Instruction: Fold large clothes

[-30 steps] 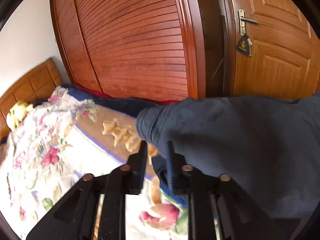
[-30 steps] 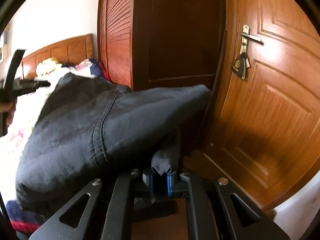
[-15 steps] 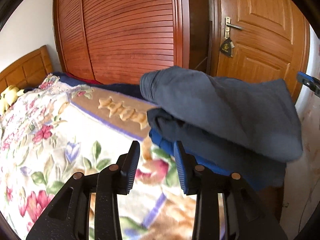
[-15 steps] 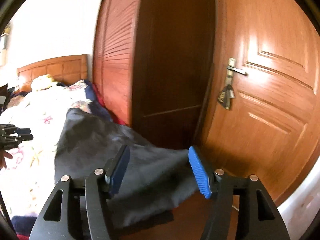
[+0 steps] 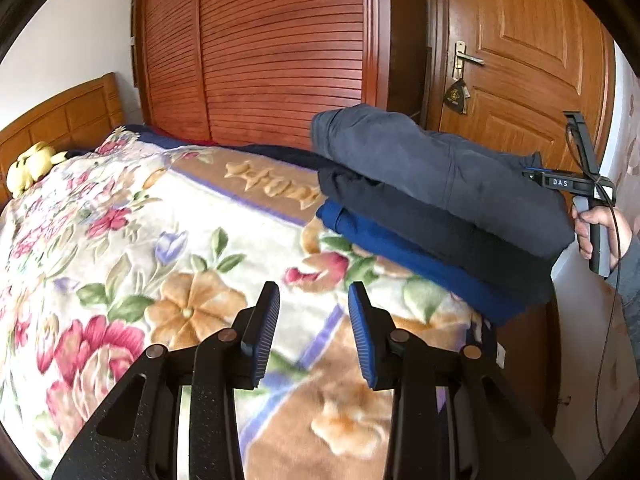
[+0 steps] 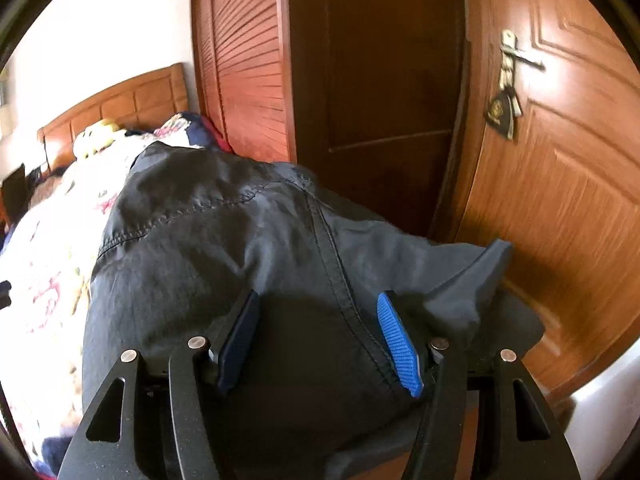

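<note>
Three folded garments (image 5: 436,208) stacked on floral blanket (image 5: 168,248) near door (image 5: 520,60); both grippers' jaws open, empty

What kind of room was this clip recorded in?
Most likely a home bedroom: a bed under a floral blanket, a wooden headboard, and a louvred wooden wardrobe.

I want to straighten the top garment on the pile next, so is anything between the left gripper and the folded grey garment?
Nothing visible. The left gripper is open above bare floral blanket, and the grey garment tops the stack ahead and to its right. Only blanket shows between them.
</note>
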